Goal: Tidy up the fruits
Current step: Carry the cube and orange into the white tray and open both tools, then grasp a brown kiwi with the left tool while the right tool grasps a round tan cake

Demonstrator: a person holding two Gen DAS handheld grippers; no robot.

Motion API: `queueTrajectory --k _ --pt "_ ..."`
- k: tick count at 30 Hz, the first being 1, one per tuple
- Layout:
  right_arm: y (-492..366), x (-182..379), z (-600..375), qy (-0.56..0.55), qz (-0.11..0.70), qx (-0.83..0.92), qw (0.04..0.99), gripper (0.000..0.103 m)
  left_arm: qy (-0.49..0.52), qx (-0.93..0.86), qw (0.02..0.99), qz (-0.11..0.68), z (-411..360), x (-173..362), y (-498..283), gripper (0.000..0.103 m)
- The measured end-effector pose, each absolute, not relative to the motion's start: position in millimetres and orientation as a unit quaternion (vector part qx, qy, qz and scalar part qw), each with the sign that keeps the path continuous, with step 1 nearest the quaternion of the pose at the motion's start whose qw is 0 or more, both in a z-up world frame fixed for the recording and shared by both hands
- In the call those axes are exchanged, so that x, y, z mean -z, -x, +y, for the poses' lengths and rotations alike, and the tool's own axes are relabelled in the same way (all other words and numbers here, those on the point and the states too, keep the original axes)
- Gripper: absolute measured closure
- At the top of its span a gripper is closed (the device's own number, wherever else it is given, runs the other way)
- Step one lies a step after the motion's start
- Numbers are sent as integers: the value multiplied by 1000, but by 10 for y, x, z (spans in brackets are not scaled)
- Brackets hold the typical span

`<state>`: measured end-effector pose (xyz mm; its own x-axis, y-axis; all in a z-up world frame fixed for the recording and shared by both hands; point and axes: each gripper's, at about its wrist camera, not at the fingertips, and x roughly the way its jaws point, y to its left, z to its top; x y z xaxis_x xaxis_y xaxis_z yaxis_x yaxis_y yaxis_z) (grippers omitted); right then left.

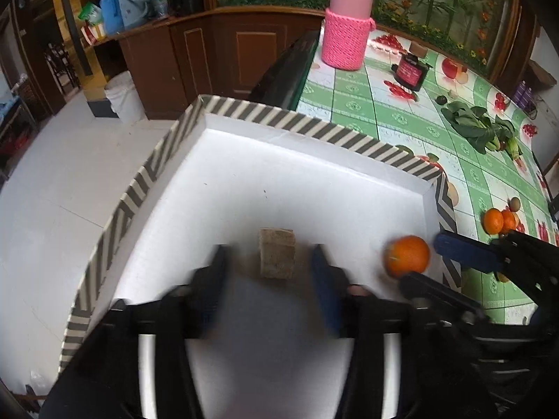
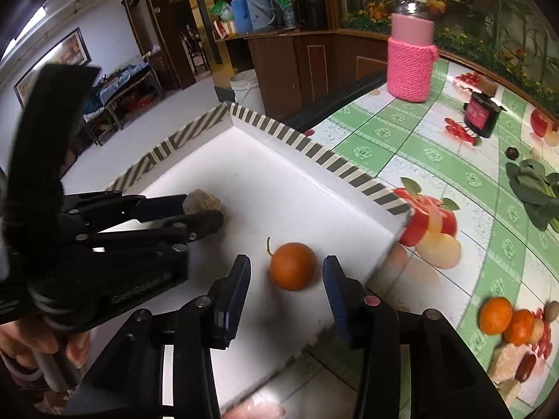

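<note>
Green fruit-print cloth covers the desk (image 2: 401, 146); on it the striped tray (image 1: 314, 129) collects the fruits. Both grippers stand released: left gripper (image 1: 269, 262) around a brown block (image 1: 277, 257), right gripper (image 2: 286, 272) around an orange (image 2: 292, 266), each resting on the tray floor.

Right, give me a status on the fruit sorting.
Done: an orange and a brown block-shaped item lie in the striped-rim tray. In hand: nothing; the left gripper and right gripper stand open around them. Left: two oranges and a small brown fruit on the tablecloth.
</note>
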<state>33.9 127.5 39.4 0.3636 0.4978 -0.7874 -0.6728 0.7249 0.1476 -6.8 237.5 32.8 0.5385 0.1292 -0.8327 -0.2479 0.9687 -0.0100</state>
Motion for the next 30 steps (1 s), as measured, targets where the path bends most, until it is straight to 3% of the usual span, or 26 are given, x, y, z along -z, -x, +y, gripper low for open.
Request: queueTrajectory --k 4,11,16,30 --pt "-226 -522 1057 70 425 -358 829 46 59 -115 883 451 2306 -417 101 36" --pt "-97 -691 691 33 411 -343 844 43 41 -108 901 419 2022 -605 211 32" --pt "-5 -759 366 23 400 -317 860 34 39 -91 908 407 1801 -692 274 29" --pt "199 -619 -810 13 412 -220 884 34 19 -8 910 413 944 -703 318 30"
